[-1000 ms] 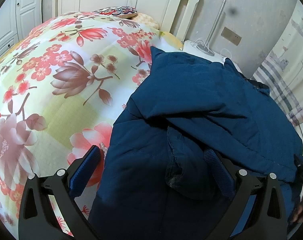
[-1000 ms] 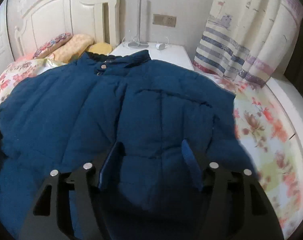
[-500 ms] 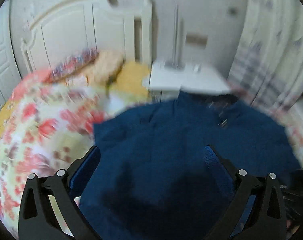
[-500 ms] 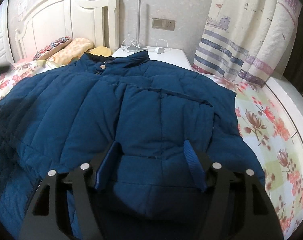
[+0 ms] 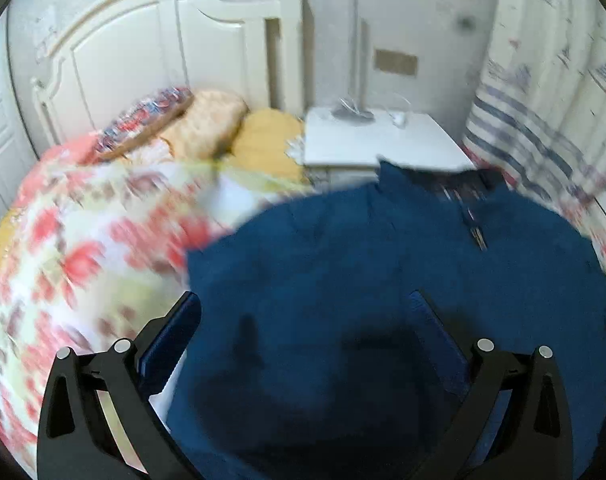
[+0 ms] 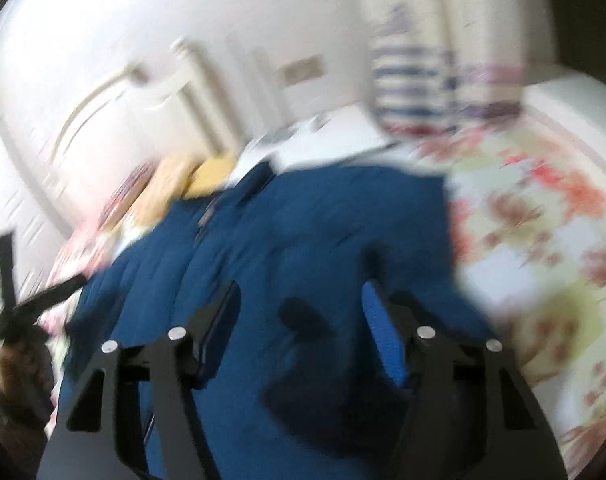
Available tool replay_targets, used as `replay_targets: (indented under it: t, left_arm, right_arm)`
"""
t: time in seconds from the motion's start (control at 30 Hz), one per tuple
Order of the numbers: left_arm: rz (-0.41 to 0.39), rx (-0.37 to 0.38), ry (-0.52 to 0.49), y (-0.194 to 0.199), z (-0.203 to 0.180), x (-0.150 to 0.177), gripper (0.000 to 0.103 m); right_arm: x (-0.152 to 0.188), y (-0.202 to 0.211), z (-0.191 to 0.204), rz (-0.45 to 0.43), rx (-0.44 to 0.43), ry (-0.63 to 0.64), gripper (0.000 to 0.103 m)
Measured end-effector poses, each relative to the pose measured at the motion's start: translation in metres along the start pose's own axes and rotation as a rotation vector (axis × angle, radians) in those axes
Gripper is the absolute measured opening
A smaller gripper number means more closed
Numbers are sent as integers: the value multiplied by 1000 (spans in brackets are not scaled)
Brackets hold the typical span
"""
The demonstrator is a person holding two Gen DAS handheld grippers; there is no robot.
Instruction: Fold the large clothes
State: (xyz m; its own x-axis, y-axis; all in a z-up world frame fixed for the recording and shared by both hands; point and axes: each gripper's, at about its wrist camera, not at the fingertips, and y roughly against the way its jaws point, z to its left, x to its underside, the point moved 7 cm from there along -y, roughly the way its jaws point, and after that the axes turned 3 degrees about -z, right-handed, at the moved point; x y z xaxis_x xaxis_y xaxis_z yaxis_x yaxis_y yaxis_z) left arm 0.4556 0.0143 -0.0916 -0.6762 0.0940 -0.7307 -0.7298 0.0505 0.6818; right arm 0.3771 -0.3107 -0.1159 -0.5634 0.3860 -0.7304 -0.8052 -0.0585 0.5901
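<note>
A dark blue padded jacket [image 5: 383, 280] lies spread on the bed, its collar toward the nightstand; it also shows in the right wrist view [image 6: 303, 240]. My left gripper [image 5: 303, 320] is open above the jacket's near part, with nothing between its blue-padded fingers. My right gripper [image 6: 301, 312] is open above the jacket's lower right part and holds nothing. The right wrist view is heavily blurred. The left gripper's black frame [image 6: 19, 296] shows at the far left of that view.
A floral quilt [image 5: 83, 260] covers the bed. Pillows [image 5: 207, 128] lie against the white headboard [image 5: 163, 48]. A white nightstand [image 5: 383, 140] stands behind the jacket's collar. A striped curtain [image 5: 543, 100] hangs at the right.
Both views have swung, and the right one has tilted and blurred. The left gripper now faces the headboard over the jacket. Both grippers stay open.
</note>
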Motion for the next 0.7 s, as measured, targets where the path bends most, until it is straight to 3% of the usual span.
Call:
replay_targets:
  t: [0.07, 0.17, 0.23, 0.27, 0.43, 0.53, 0.6, 0.7]
  left_arm:
    - [22, -24, -2, -11, 6, -7, 99]
    - [100, -75, -19, -44, 14, 0, 99]
    - [165, -56, -11, -69, 15, 17, 99]
    - [142, -50, -5, -71, 16, 20, 99]
    - [172, -62, -26, -62, 15, 9, 99]
    - [92, -36, -45, -45, 5, -19, 99]
    - [70, -35, -58, -46, -2, -31, 99]
    - [158, -57, -79, -79, -10, -24, 99]
  right_arm:
    - [-11, -9, 8, 23, -7, 57, 61]
    - [-14, -30, 38, 57, 10, 241, 61]
    - [-3, -52, 48, 127, 55, 345, 61]
    - [6, -68, 45, 175, 90, 377, 62]
    - [2, -73, 44, 245, 52, 380, 63]
    - [-34, -67, 36, 159, 88, 357, 62]
    - [-50, -79, 30, 158, 110, 347, 62]
    - [-38, -120, 17, 291, 150, 379, 63]
